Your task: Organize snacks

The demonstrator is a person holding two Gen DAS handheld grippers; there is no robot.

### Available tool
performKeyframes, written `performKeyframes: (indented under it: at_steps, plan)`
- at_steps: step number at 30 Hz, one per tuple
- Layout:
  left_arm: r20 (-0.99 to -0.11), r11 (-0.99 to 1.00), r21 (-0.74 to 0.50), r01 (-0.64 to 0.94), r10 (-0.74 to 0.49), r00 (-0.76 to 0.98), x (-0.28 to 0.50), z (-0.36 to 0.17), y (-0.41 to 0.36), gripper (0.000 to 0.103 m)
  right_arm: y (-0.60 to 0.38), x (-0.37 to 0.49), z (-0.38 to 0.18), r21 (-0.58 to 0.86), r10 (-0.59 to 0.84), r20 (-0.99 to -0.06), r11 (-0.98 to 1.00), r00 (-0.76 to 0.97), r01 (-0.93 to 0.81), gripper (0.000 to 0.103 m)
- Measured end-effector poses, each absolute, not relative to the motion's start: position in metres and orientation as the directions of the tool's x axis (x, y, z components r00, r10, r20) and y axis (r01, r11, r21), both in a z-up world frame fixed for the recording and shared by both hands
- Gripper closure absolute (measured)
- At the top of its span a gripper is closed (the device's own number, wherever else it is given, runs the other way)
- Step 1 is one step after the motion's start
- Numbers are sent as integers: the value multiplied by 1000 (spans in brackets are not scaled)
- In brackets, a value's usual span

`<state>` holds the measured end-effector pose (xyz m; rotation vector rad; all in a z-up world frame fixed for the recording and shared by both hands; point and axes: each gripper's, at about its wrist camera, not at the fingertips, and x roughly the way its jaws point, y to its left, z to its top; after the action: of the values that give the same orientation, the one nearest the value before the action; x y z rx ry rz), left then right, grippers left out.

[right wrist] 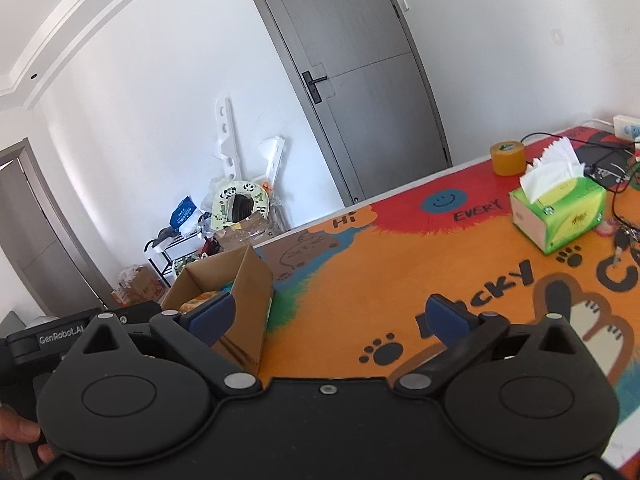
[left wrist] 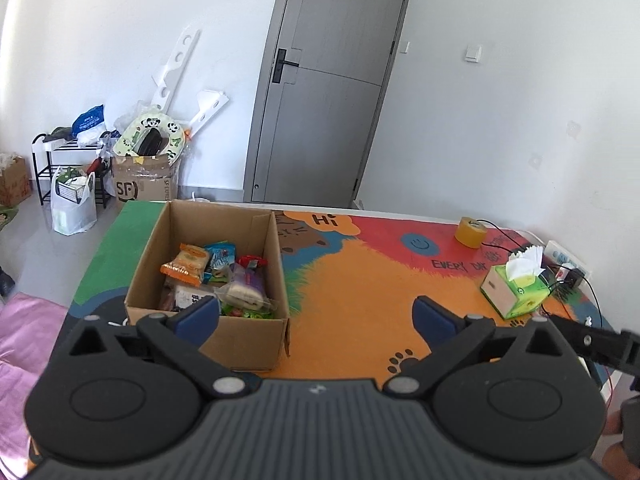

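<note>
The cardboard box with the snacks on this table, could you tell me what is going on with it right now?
A person is sorting snacks with handheld tongs in each hand. The cardboard box on the colourful table mat already holds a pile of snack packets. The left tongs and right tongs are both wide open and empty, hovering near the box. No loose snacks show on the mat; only a tissue box and a roll of tape sit further off.
</note>
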<state>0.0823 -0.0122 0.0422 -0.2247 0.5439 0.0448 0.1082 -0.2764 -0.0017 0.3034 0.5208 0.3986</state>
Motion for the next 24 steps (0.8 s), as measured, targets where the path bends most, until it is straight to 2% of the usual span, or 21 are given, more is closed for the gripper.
performKeyframes:
  at_steps: [13,24]
  plan:
    - [-532,983,-182,-20,-81,843,56,50,-34,0,-299,69,4,334,383,-454,910,804,-245,0]
    - [-549,983,-183,-18,-87,831,48,47,-29,0,-298,63,12,317,375,-467,916,801,-245,0]
